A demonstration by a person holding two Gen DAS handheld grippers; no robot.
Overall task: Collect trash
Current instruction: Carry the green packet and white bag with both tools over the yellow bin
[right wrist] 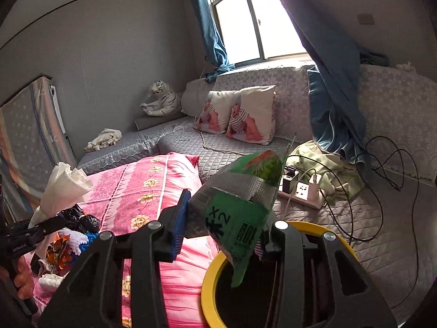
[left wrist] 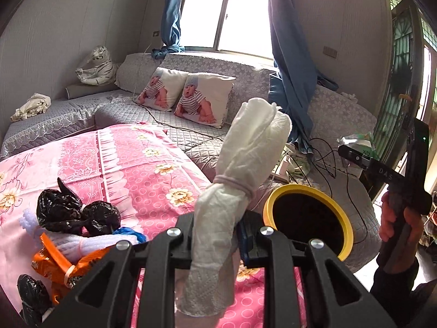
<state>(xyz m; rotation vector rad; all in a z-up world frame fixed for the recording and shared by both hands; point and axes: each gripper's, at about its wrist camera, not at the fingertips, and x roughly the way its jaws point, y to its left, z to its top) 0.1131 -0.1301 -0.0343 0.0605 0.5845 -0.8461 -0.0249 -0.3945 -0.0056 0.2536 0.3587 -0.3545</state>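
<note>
two claws: left claw [left wrist: 215, 235] grips one white tissue bundle [left wrist: 240, 172]; right claw [right wrist: 221, 232] grips one green wrapper [right wrist: 237, 207]; one yellow-rimmed bin [left wrist: 308, 191].

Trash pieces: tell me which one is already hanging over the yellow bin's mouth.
The green wrapper in the right gripper: its lower end dangles over the yellow bin. The white tissue bundle in the left gripper sits beside the rim.

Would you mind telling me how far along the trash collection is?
Done: can't tell; the yellow-rimmed bin looks dark inside. In hand: left tongs grip a tied white tissue bundle; right tongs carry a green wrapper over the bin. Left: black bags and orange wrappers on the pink blanket.
</note>
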